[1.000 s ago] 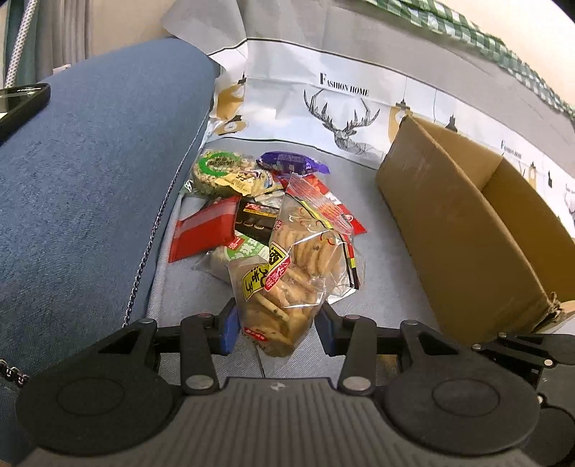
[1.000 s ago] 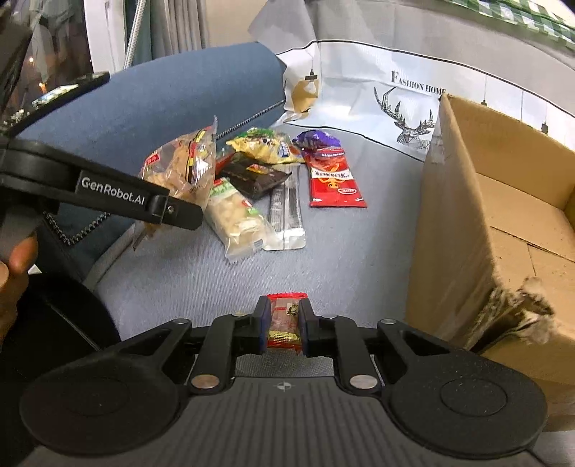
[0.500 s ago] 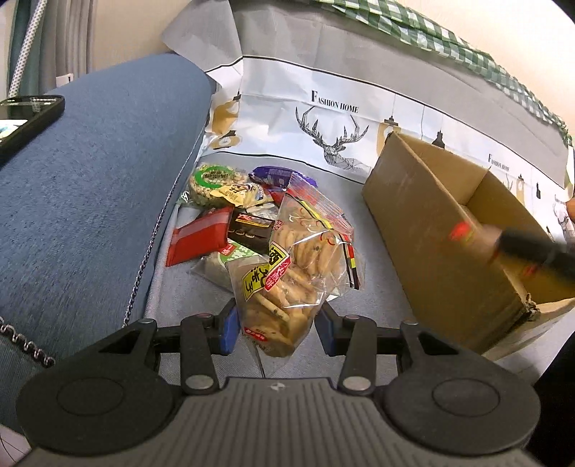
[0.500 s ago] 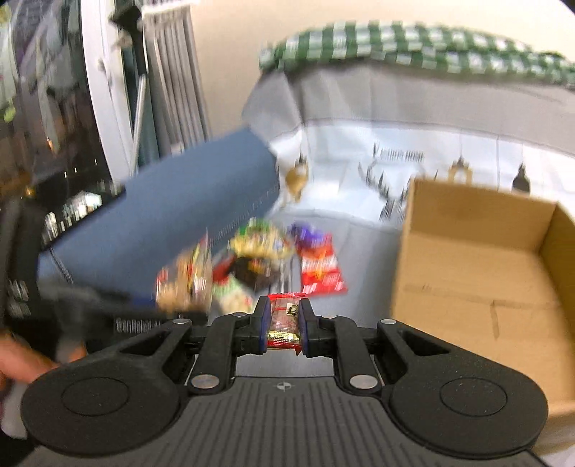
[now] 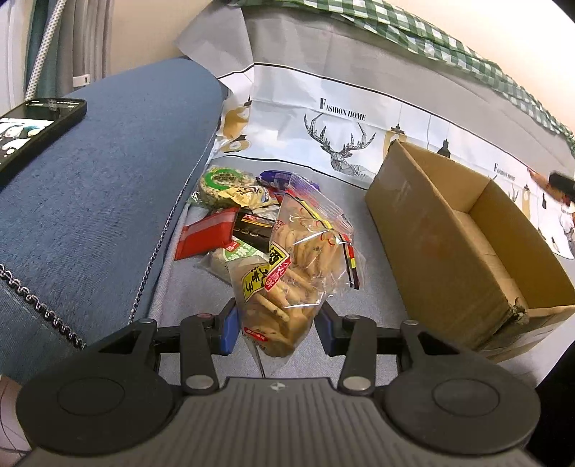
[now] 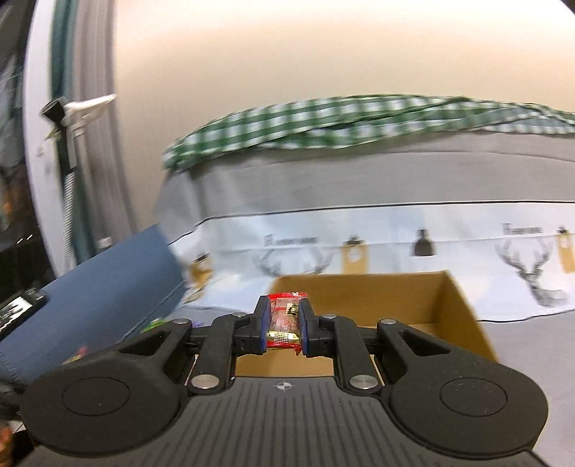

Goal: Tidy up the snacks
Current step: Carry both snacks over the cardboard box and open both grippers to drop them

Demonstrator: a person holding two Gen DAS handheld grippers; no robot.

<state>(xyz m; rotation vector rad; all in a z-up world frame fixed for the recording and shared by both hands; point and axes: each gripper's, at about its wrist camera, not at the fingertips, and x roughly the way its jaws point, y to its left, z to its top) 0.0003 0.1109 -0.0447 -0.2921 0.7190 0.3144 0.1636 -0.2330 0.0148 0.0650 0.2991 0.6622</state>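
snacks sit in a loose pile (image 5: 248, 230) left of centre in the left wrist view, on a grey seat cover beside a blue padded armrest (image 5: 90, 201). the pile includes a round green-labelled pack (image 5: 222, 185), a red pouch (image 5: 206, 235), a dark packet (image 5: 253, 230) and a purple wrapper (image 5: 276, 177) at the back. in front of them, a clear bag of biscuits (image 5: 291, 276) stands between the fingers of the left gripper (image 5: 276, 328), low in the centre of the frame; the blue pads press on the bag's lower end from both sides, so this gripper grips the bag. an open cardboard box (image 5: 431, 248) fills the right of that view, well apart from the pile, with bare cardboard showing inside. a phone (image 5: 32, 129) lies on the armrest at the upper left. a printed cloth with deer and lettering (image 5: 341, 143) hangs behind, and a green checked cloth (image 5: 413, 32) runs along the top.

in the right wrist view, which is blurred, the right gripper (image 6: 284, 325) is closed on a small red snack packet (image 6: 284, 321), upright between its pads just below centre. the cardboard box (image 6: 363, 291) lies behind and below the packet, its open top facing up. the deer cloth (image 6: 431, 244) crosses the middle of the frame, the checked cloth (image 6: 341, 118) above it.
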